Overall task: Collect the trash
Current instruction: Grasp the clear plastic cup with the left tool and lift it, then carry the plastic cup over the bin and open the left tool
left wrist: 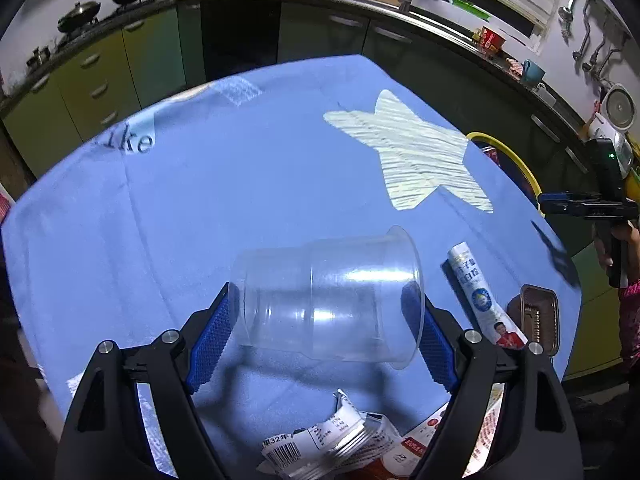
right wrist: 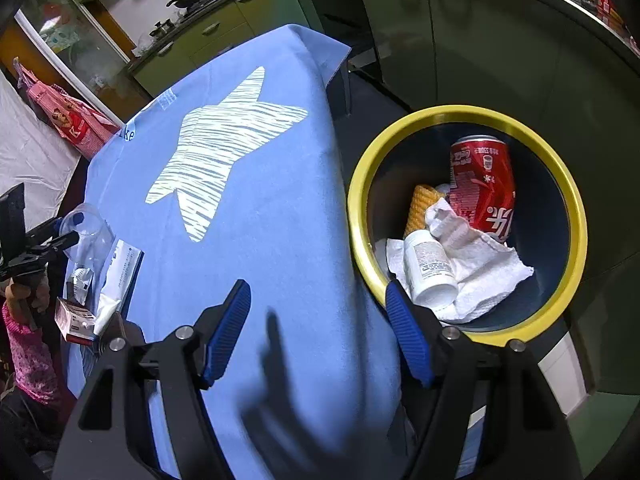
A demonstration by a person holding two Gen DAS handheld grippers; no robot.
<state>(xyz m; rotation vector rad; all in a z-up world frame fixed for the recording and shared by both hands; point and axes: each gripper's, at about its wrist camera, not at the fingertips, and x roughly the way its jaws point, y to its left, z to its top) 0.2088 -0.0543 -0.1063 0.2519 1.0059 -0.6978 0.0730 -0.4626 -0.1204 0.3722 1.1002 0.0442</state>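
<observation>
My left gripper (left wrist: 326, 308) is shut on a clear plastic cup (left wrist: 332, 296) lying sideways between its blue pads, over the blue tablecloth (left wrist: 240, 184). A white tube (left wrist: 482, 296), a brown tray (left wrist: 538, 318) and crumpled wrappers (left wrist: 332, 440) lie near it. My right gripper (right wrist: 318, 328) is open and empty, above the table edge beside the yellow-rimmed bin (right wrist: 576, 216). The bin holds a red can (right wrist: 482, 184), a white bottle (right wrist: 430, 266), paper towel (right wrist: 480, 264) and a yellow item (right wrist: 420, 206). The cup (right wrist: 86, 228) and left gripper (right wrist: 44, 240) show at the far left of the right wrist view.
The bin's rim (left wrist: 516, 164) shows past the table's right edge, with my right gripper (left wrist: 588, 204) above it. Green kitchen cabinets (left wrist: 100, 80) and a counter with a sink ring the table. A white tube (right wrist: 116, 276) and small box (right wrist: 74, 320) lie at the table's left.
</observation>
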